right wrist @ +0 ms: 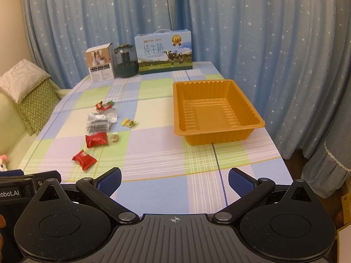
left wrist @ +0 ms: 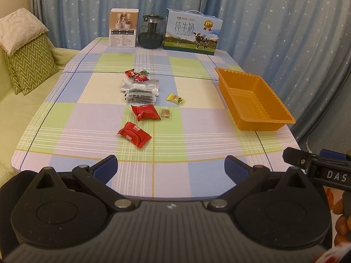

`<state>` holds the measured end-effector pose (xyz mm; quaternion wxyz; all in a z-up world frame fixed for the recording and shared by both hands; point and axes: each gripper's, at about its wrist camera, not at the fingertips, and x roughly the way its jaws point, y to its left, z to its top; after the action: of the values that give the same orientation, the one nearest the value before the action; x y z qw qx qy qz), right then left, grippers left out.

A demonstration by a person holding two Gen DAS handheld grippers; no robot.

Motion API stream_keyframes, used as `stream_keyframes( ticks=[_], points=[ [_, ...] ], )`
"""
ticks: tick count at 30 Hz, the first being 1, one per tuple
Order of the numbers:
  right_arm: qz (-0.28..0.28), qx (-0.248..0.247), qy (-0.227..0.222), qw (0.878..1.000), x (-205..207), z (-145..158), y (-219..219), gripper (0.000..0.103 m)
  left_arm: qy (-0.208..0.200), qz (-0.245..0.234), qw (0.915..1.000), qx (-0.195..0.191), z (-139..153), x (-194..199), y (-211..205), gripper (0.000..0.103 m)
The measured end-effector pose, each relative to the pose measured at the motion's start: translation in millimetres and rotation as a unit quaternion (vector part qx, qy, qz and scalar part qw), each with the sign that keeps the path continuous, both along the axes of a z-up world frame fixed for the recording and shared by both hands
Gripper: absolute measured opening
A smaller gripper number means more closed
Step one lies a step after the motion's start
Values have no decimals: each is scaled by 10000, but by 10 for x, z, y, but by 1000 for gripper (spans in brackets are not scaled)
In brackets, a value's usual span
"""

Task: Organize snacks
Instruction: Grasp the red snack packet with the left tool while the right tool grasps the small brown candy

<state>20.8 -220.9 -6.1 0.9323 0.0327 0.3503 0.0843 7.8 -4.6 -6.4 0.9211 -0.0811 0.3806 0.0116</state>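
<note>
The snack packets [left wrist: 140,100] are strewn in a loose line on the checked tablecloth [left wrist: 92,118], well ahead of the left gripper [left wrist: 171,168], whose jaws are spread with nothing held. Further right, the orange tray [right wrist: 219,129] is set ahead of the right gripper [right wrist: 174,180], likewise spread and unladen.

milk carton [left wrist: 193,31] is showing "纯牛奶", "PURE MILK" and a medal reading "3.6" | right tongs' body [left wrist: 329,175] is showing "DAS" | left tongs' body [right wrist: 13,194] is showing "obot.AI" | white box's [left wrist: 123,28] print is staying unreadable
</note>
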Motion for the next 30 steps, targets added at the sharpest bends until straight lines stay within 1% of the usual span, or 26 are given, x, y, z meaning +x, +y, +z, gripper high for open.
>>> stream_keyframes(
  ticks=[4,7,9,12,14,15,20,22,24,26,30],
  points=[
    [-8,52,-1,10000,70,-102,24,103,53,64,10000,-19,-84,70,116,102],
    [12,113,24,9999,143,-187,32,103,156,130,9998,23,-194,166,251,96],
    [36,135,63,9999,213,-262,61,103,237,200,9995,7,-288,244,338,95],
    [81,155,108,9998,324,-386,118,102,381,302,9988,-109,-442,367,469,92],
    [115,155,125,9997,402,-461,164,102,476,355,9980,-236,-555,454,542,86],
    [125,148,138,9997,444,-503,188,102,510,362,9976,-296,-609,500,570,85],
    [177,136,226,9995,694,-699,286,102,646,429,9960,-442,-856,770,631,72],
    [204,117,270,9994,807,-775,328,102,640,478,9956,-482,-948,892,647,70],
    [216,95,305,9993,917,-848,367,102,610,516,9959,-427,-1021,997,645,67],
    [228,90,330,9992,1000,-905,395,102,531,528,9962,-445,-1075,1095,648,60],
    [203,98,401,9989,1153,-1017,442,102,618,611,9948,-534,-1220,1290,670,52]
  ],
)
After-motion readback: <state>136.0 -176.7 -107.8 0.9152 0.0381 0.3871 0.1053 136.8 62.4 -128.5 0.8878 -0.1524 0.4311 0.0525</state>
